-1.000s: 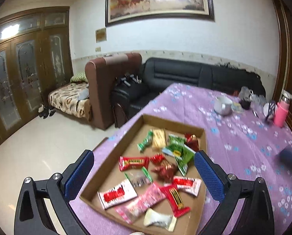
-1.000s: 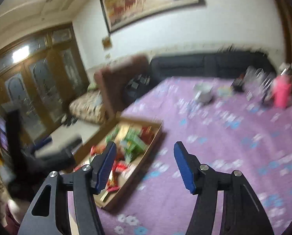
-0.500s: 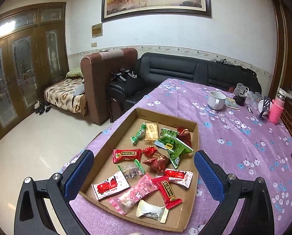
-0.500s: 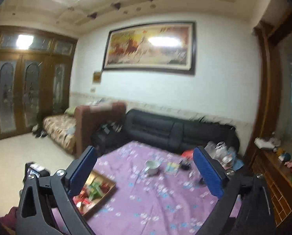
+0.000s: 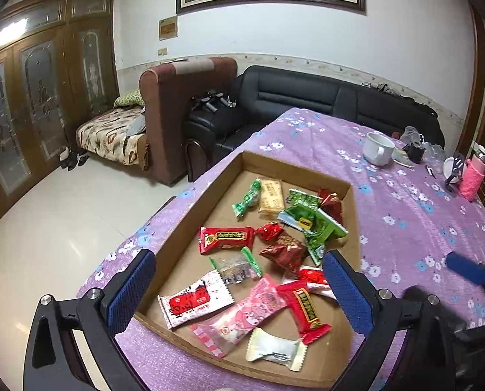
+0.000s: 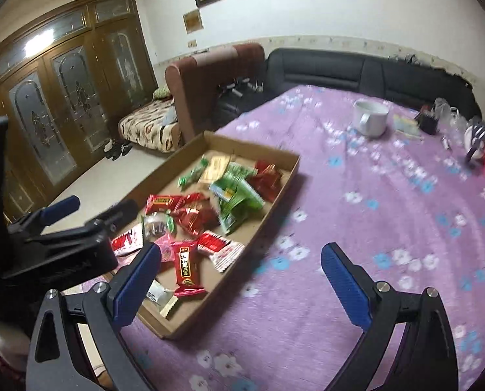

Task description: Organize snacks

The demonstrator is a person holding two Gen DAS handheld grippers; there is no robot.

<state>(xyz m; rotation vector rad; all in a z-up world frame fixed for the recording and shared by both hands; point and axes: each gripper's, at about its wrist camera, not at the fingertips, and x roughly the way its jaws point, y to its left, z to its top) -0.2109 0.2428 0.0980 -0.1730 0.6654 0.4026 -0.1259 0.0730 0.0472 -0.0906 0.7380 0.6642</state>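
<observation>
Left wrist view: left gripper (image 5: pixel 239 288) spread wide, empty, hovering over near end of cardboard tray (image 5: pixel 190 224). Snacks (image 5: pixel 268 254) lie loose inside tray, on purple floral tablecloth (image 5: pixel 405 215). White mug (image 5: pixel 377 148) far right.

Right wrist view: right gripper (image 6: pixel 241 280) also wide, empty, above the cloth (image 6: pixel 372 228) just right of tray (image 6: pixel 275 202). Snacks (image 6: pixel 210 208) in tray.
</observation>
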